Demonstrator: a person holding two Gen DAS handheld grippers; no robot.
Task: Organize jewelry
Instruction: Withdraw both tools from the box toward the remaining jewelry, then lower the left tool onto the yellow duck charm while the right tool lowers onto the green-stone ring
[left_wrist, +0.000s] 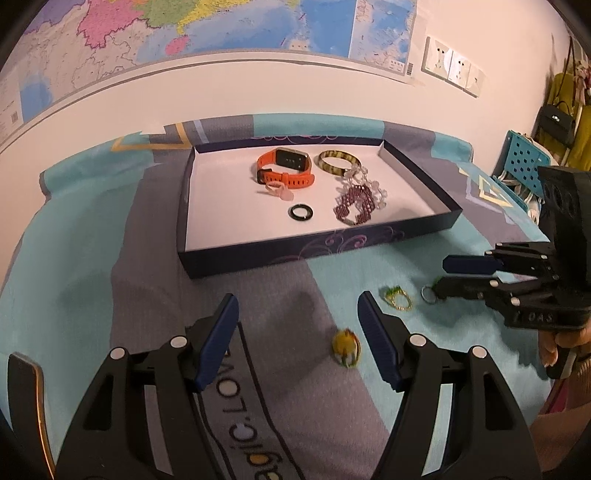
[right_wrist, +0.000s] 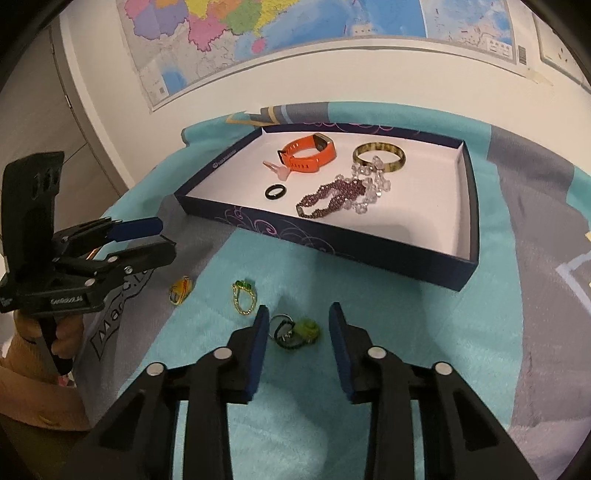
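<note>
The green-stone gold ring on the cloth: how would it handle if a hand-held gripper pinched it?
The green-stone gold ring looks small and thin, so probably light and stiff. Its chain-like band may slip between flat pads. It lies flat on the fuzzy teal cloth, so rolling seems unlikely, though fingers could snag the pile.

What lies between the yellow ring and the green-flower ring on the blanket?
The gold ring with green stones lies between the yellow ring and green-flower ring, shown in the right wrist view.

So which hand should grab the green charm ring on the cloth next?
Right. The right gripper already has the green charm ring between its open fingers, not yet pinched. The left gripper sits open by the yellow ring, farther from the charm.
</note>
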